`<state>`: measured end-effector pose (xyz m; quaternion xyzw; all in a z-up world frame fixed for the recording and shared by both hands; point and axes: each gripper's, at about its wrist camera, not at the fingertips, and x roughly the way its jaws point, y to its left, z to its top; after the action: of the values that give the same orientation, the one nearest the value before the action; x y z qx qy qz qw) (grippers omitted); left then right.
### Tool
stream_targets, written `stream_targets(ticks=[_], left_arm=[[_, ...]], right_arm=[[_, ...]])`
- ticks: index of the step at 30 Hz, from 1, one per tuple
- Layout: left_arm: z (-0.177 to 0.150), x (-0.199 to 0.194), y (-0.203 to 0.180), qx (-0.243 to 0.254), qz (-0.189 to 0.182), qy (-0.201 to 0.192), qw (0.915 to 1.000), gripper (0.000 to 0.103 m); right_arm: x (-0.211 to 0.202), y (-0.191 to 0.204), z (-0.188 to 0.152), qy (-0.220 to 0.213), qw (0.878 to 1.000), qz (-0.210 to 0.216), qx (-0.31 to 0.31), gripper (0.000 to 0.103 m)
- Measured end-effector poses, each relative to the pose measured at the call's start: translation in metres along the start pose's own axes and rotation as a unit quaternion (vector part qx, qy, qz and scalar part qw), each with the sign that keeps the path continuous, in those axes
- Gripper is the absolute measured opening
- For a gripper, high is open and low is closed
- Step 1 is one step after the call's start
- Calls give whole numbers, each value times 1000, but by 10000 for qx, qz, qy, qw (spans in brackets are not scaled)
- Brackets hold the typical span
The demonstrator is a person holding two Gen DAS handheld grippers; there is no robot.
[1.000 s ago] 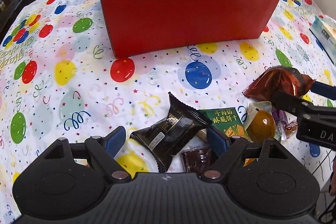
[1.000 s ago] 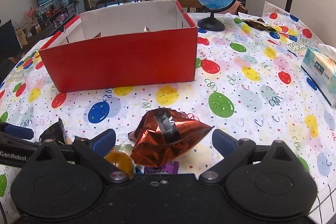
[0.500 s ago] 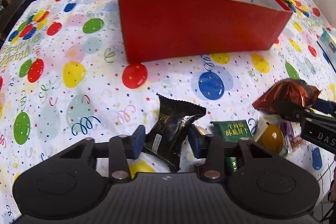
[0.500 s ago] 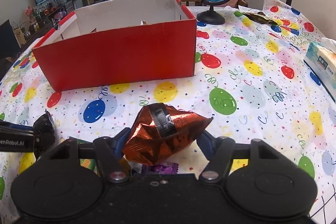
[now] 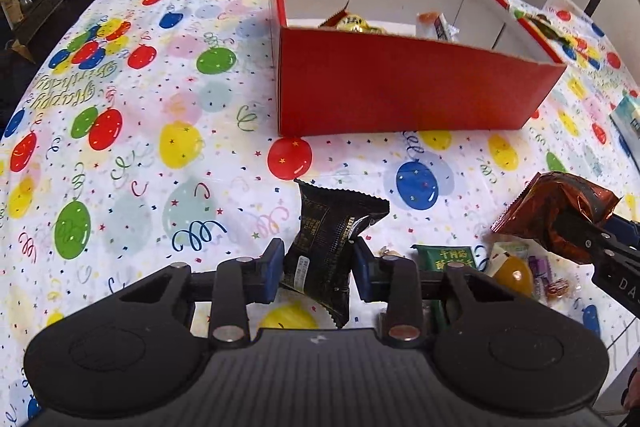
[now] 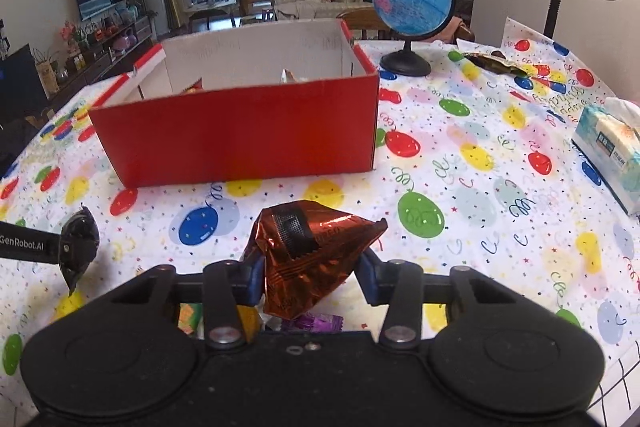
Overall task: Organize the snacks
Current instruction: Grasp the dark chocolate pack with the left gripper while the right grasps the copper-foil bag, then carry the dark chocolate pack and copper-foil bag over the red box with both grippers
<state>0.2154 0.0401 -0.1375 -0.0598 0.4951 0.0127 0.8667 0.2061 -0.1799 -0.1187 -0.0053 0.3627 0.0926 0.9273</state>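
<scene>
Balloon-print tablecloth point(image 5: 120, 131), red box point(image 5: 400, 95) at 12 o'clock: left gripper point(image 5: 318, 267) pinches black packet point(image 5: 328, 239), right gripper point(image 6: 310, 271) pinches copper packet point(image 6: 308, 251), both raised; best carry each above box rim before release, clear of loose snacks point(image 5: 508, 267) at 3 o'clock.

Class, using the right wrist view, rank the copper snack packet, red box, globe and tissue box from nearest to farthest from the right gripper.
1. Copper snack packet, held in the right gripper.
2. Red box, straight ahead.
3. Globe, behind the box, right.

Tissue box, far right: too close to call against the red box.
</scene>
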Motion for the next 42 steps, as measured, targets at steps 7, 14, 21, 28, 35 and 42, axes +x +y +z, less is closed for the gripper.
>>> stream_targets(ticks=[7, 14, 21, 28, 35, 42], left_arm=[[-2, -34, -1, -63, -92, -182, 9998, 35], [0, -78, -7, -25, -162, -548, 9984, 35], [10, -115, -12, -36, -190, -930, 9955, 35], [23, -134, -20, 96, -175, -1188, 9927, 35], [49, -144, -30, 238, -116, -1509, 9882, 35], [80, -130, -34, 209, -22, -1605, 9868, 35]], right_arm=[[-32, 7, 7, -218, 9995, 96, -205, 43], [-64, 9, 22, -486, 9983, 262, -169, 43], [-89, 15, 39, -816, 9957, 410, -151, 43], [-99, 16, 61, -1127, 9927, 407, -166, 43], [-96, 13, 87, -1382, 9893, 443, -168, 43], [-75, 5, 113, -1429, 9886, 416, -209, 43]])
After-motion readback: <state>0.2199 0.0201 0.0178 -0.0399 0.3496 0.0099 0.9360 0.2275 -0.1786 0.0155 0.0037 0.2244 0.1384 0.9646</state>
